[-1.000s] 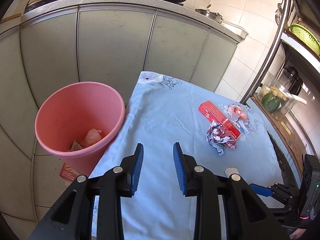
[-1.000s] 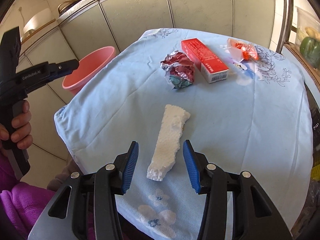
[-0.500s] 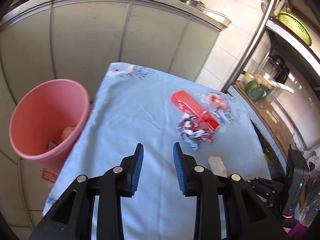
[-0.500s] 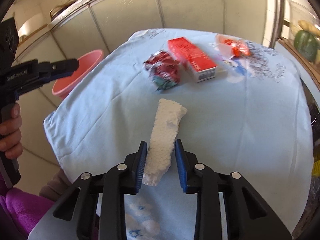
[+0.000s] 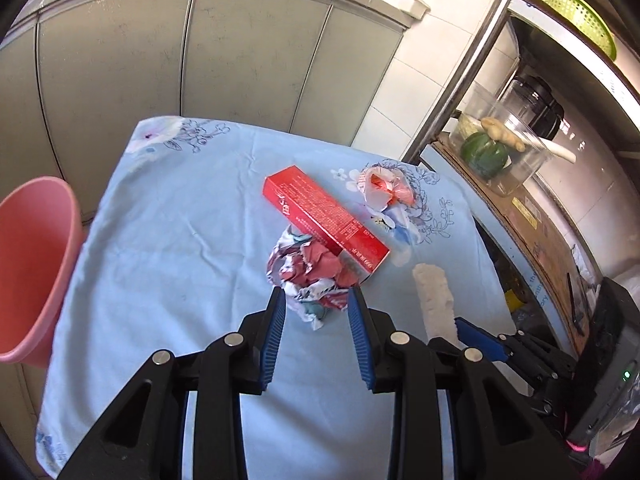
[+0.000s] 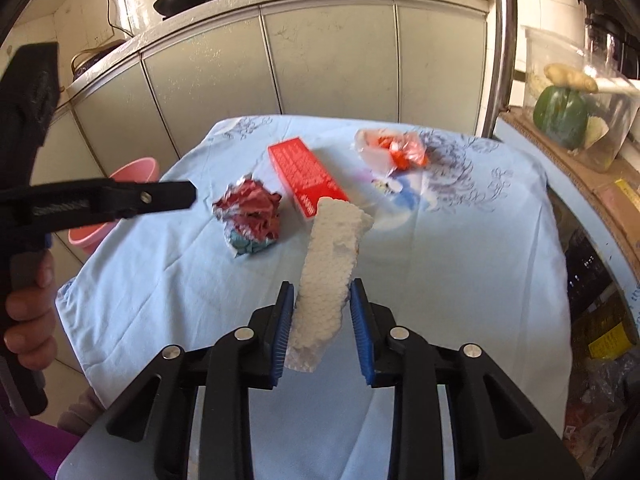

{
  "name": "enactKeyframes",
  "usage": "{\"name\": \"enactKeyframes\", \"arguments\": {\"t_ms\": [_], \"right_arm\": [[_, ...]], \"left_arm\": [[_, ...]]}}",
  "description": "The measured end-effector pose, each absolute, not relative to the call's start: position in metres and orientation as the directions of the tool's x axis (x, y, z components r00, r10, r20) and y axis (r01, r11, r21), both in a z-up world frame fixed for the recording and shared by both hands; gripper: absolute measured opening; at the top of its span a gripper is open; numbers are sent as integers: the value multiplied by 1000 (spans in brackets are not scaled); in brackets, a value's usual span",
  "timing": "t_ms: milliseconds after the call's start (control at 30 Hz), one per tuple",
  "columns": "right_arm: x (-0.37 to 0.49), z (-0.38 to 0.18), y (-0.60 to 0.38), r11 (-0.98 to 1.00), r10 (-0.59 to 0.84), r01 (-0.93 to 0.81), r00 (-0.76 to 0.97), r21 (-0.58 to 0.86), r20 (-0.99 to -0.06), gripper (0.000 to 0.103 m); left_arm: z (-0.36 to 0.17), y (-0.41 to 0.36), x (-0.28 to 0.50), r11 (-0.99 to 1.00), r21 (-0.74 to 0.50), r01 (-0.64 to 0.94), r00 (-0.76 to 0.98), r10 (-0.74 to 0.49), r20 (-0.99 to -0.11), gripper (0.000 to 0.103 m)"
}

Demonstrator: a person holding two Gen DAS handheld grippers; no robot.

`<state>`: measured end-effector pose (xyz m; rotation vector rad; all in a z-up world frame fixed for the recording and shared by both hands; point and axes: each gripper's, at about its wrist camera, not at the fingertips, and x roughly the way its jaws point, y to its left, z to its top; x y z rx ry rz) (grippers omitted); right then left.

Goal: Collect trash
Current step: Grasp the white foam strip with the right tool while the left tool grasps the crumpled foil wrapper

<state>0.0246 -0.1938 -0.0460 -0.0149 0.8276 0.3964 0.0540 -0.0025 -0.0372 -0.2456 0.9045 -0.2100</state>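
Grey kitchen cabinets behind, and a table [image 5: 168,264] under a pale blue flowered cloth, with a pink bin [image 5: 32,272] standing off its edge, out to the left of the left hand-held gripper [image 5: 316,304]. Bin contents not visible now, so no telling how much is already collected. Four pieces not yet binned. Right hand-held gripper [image 6: 322,300], jaws having just been closing, now clamped on the near end of a white foam strip [image 6: 328,272], far end raised off the cloth and pointing ahead. Left hand-held gripper partly open, empty, its blue pads either side of a crumpled foil wrapper [image 5: 310,276] just in front, not pressing on it. Red carton [image 5: 324,216] lying flat just beyond the wrapper and touching it; small print on its face and end flap, too fine to read. Orange-and-white plastic scrap [image 5: 386,188] further ahead and to the right, near the far edge. Probably midway: foam lifted but not dropped, wrapper next, carton and scrap untouched
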Motion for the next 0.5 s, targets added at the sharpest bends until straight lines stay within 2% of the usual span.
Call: {"name": "enactKeyframes", "arguments": {"t_ms": [267, 333, 500], "right_arm": [[33, -65, -209, 931, 349, -308, 586, 197, -732, 29], [33, -65, -212, 925, 369, -308, 591, 223, -717, 29], [34, -66, -214, 915, 398, -312, 588, 257, -704, 29]], "left_arm": [[-63, -7, 83, 953, -300, -33, 570, -228, -789, 32], [-69, -6, 84, 946, -321, -47, 565, -240, -790, 39], [-68, -12, 82, 947, -318, -31, 586, -241, -774, 39]]}}
